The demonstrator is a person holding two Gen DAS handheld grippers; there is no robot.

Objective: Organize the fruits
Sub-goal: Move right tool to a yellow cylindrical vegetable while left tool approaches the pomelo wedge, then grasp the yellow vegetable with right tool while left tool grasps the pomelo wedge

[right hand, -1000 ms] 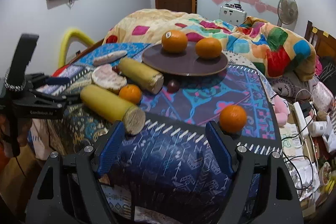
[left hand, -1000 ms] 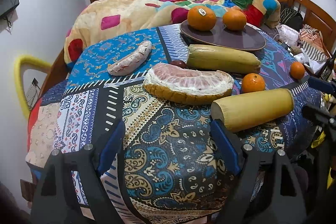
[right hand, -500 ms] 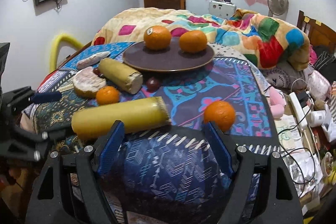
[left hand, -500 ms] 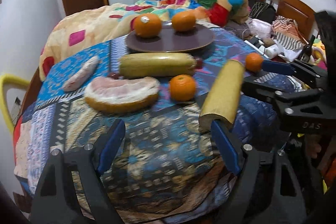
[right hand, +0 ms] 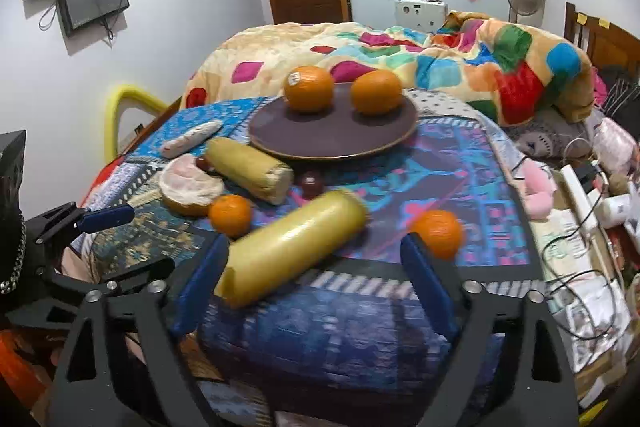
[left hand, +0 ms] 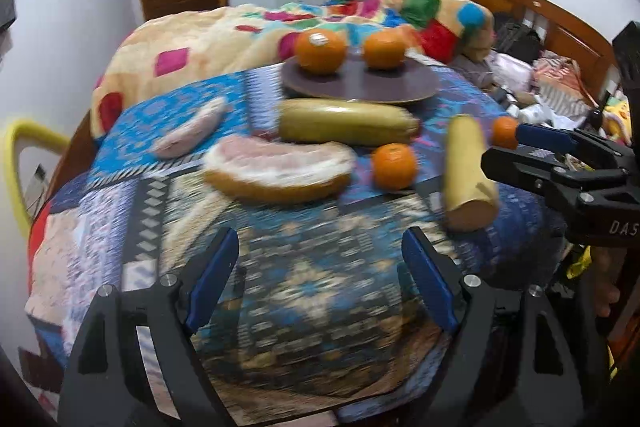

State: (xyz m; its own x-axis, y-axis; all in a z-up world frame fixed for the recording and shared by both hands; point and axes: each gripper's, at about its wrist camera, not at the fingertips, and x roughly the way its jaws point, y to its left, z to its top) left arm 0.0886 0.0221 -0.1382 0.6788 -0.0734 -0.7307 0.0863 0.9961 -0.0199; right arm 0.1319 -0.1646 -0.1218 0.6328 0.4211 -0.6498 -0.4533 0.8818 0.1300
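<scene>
Gourd (right hand: 292, 247) lies between right gripper's (right hand: 316, 279) spread jaws.

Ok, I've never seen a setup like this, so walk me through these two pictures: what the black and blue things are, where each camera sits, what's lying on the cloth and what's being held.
No robot here: a person carries a hand-held gripper in each hand, each with a camera looking along its two blue-padded fingers. The left view shows the left hand-held gripper at the bottom, with the right one entering from the side; the right view shows the right hand-held gripper. Both are open and hold nothing. On the patterned blue cloth sits a round dark brown plate carrying two large oranges. Off the plate lie two yellow-green cylindrical fruits, a peeled pink pomelo piece, a smaller pink segment, two small oranges and a dark red round fruit.
</scene>
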